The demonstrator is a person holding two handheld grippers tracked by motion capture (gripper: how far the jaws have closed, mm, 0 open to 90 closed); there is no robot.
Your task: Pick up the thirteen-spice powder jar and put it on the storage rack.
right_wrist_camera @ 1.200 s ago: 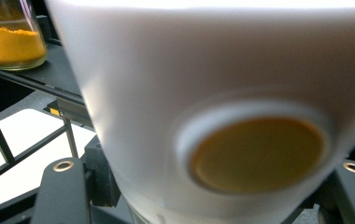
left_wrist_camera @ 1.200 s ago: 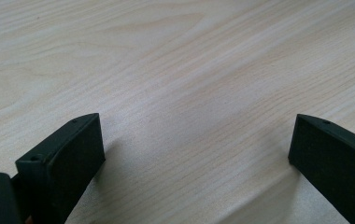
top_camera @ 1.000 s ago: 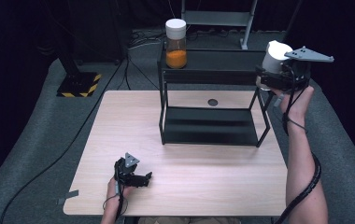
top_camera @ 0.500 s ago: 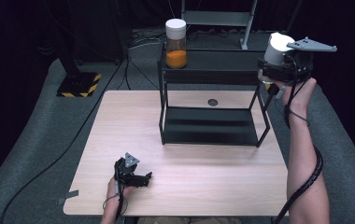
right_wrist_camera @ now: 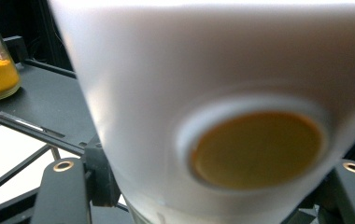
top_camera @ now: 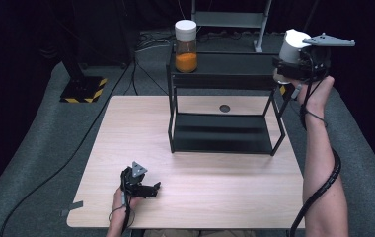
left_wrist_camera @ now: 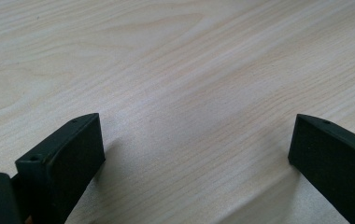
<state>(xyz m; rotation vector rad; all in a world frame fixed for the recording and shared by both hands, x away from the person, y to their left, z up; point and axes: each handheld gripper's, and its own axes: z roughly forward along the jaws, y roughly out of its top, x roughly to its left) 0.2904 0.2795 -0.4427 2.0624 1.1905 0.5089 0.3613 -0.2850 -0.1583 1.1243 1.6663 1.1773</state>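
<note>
I am lifting the white-lidded jar [top_camera: 291,49] in my right claw [top_camera: 294,66], and over the last second it has been rising and drifting inward, from beside the far right corner of the black two-tier shelf [top_camera: 225,98] to a spot above that corner, level with the top tier. I am judging that this is bringing the jar close to being set down on the top tier, with only a short move left and a lowering to go. In the right gripper view the right claw is pinching the jar, whose pale body [right_wrist_camera: 213,93] is looming close, with its two jaws flanking it. My left claw [top_camera: 148,190] is resting on the wooden table [top_camera: 126,133] near its front edge, unmoved, its jaws spread wide over bare wood and holding nothing. Counting: two jars, one in my grip and one holding orange powder [top_camera: 186,47] on the shelf's top tier at its left end; one shelf; one table; two claws.
</note>
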